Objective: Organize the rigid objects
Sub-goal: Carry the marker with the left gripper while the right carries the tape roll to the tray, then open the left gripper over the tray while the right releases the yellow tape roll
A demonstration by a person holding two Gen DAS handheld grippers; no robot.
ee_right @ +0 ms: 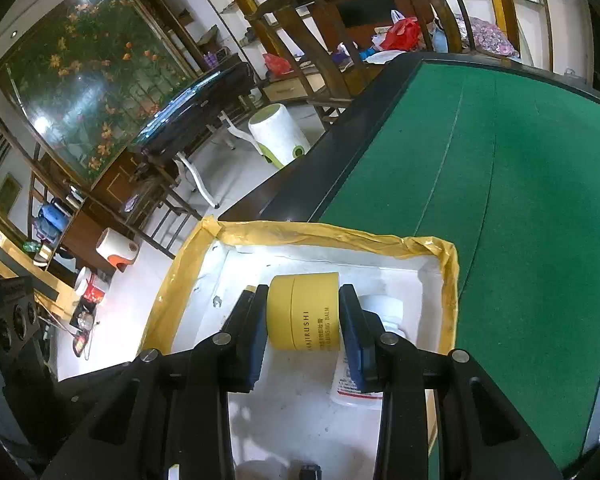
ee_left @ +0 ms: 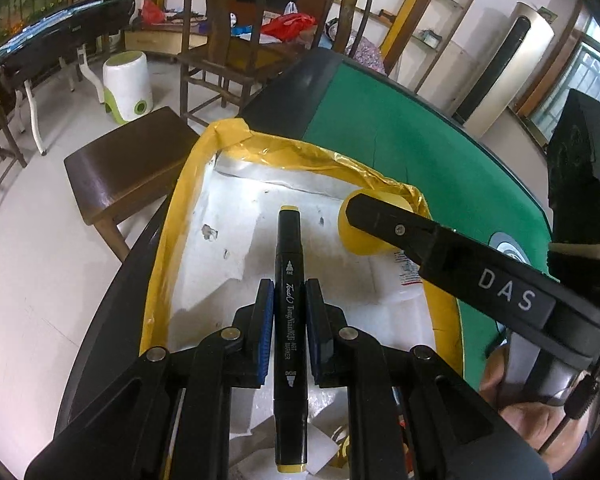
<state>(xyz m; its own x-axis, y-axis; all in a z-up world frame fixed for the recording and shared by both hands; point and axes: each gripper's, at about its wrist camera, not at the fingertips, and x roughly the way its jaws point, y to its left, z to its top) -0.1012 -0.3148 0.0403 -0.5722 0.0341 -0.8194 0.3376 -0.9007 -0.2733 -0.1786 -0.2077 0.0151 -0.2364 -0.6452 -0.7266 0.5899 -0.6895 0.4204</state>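
We hold two things over the white foam box [ee_left: 188,216] with the yellow-taped rim, which sits at the corner of the green felt table [ee_right: 520,168].

Our left gripper [ee_left: 287,332] is clamped on a black art marker [ee_left: 289,280], pads pressing its barrel near the middle, yellow end caps showing at both ends. The marker is light, stiff and slim, with a smooth plastic skin; we judge that it could pivot or slide lengthwise if tilted steeply, so the mid-barrel hold seems the right one, keeping it balanced.

Our right gripper [ee_right: 303,320] is closed on a yellow cleansing balm jar [ee_right: 305,312], pads bearing on the flat ends of the short cylinder, which lies sideways between them. The jar looks rigid and somewhat heavier than the marker; its satin surface may be slippery, and a squeeze across lid and base is steadier than one on the curved wall, though the lid seam could shift.

Just beside the jar, a white bottle [ee_right: 384,312] lies on the box floor. Both held items hang above that floor, so we judge a gentle lowering suits them before any release.
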